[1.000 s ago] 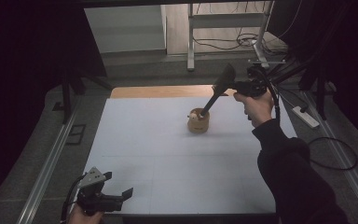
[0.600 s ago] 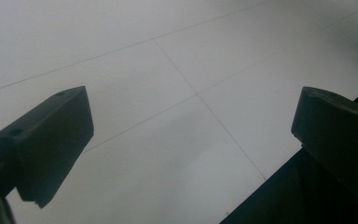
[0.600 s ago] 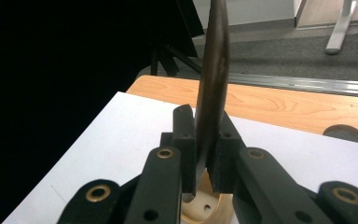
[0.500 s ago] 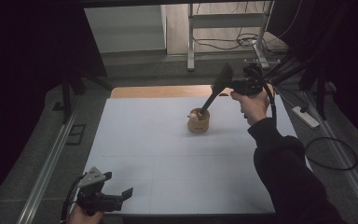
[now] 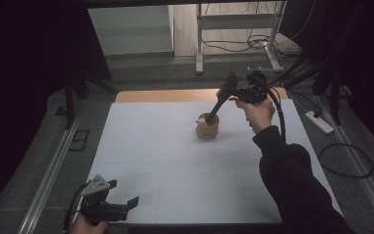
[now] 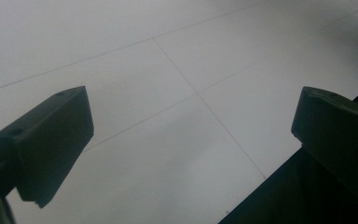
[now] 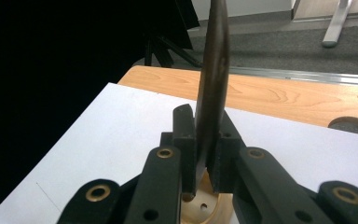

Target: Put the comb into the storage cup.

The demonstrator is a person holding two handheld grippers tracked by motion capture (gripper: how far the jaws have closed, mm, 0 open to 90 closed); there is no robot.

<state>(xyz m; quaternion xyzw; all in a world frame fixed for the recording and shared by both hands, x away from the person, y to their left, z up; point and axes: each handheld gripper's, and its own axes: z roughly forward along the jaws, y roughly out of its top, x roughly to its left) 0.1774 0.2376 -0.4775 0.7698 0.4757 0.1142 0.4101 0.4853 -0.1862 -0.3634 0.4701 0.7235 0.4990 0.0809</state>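
A small round wooden cup (image 5: 208,129) stands on the white table top (image 5: 165,161), toward the far middle, with a pale bit at its rim. My right gripper (image 5: 224,100) is shut on a dark flat-bladed utensil (image 5: 230,83), which slants down so its lower end reaches the cup. In the right gripper view the jaws (image 7: 204,126) pinch the utensil's shaft (image 7: 213,70) just above the cup (image 7: 200,210). My left gripper (image 5: 129,204) rests open at the near left corner of the table. In its own view the left gripper (image 6: 191,135) has its jaws wide apart over bare table.
A strip of bare wood (image 5: 165,95) runs along the table's far edge. A white power strip (image 5: 319,122) and cables lie on the floor at the right. A metal rail (image 5: 48,180) runs along the left. The table's front edge lies just beside the left gripper.
My right hand has drifted slightly left with the utensil, whose lower end stays at the cup. The cup and the left gripper have not moved.
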